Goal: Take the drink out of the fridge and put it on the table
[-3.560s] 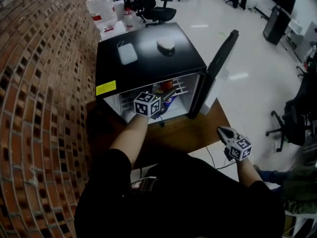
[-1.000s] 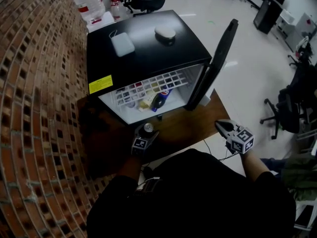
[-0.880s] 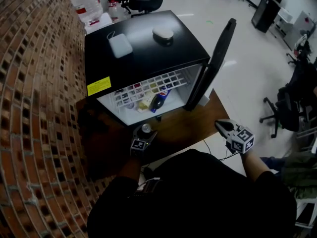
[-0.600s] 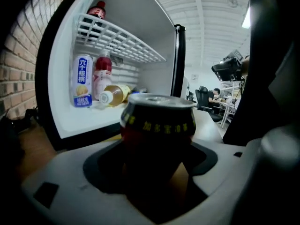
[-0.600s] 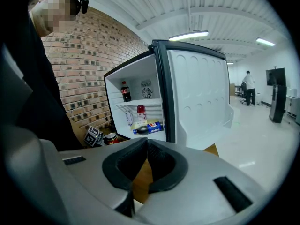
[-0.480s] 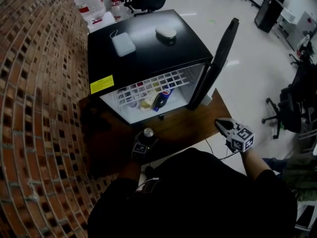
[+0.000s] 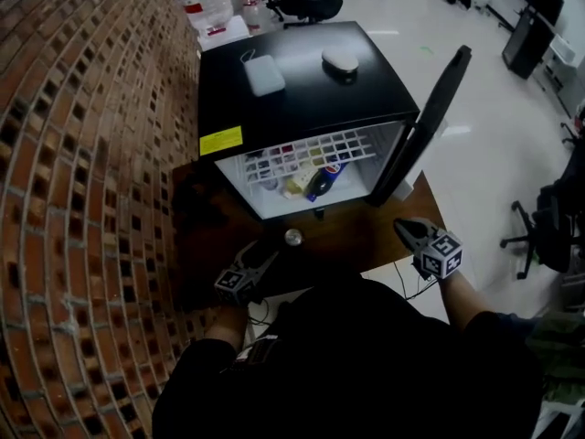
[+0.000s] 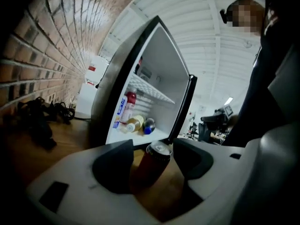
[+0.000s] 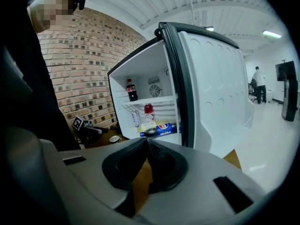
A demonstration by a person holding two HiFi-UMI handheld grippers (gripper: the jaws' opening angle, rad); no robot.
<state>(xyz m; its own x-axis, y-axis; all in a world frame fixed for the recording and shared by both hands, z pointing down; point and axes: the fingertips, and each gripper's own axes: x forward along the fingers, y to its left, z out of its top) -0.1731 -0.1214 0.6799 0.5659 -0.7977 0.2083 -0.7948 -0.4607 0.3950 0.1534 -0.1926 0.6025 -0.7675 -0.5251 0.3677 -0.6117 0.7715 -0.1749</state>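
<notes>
Drink can, red aluminium, stood upright on the brown wooden desk just ahead of the left gripper, beyond its spread, closing, empty jaws.

Can between left gripper closing jaws, open fridge ahead, door ahead-right, brick wall left, tabletop free right.

The cylindrical metal drink can, lower centre of the left gripper view, is red with a silver top. The box-shaped mini fridge, upper centre of the head view, is black outside and white inside. A rectangular label on the fridge's front left edge is yellow. The lying bottle inside is dark with a blue, white and red label. The wooden table is mid-brown. The brick wall, at left, shows red-brown bricks with pale mortar lines.
</notes>
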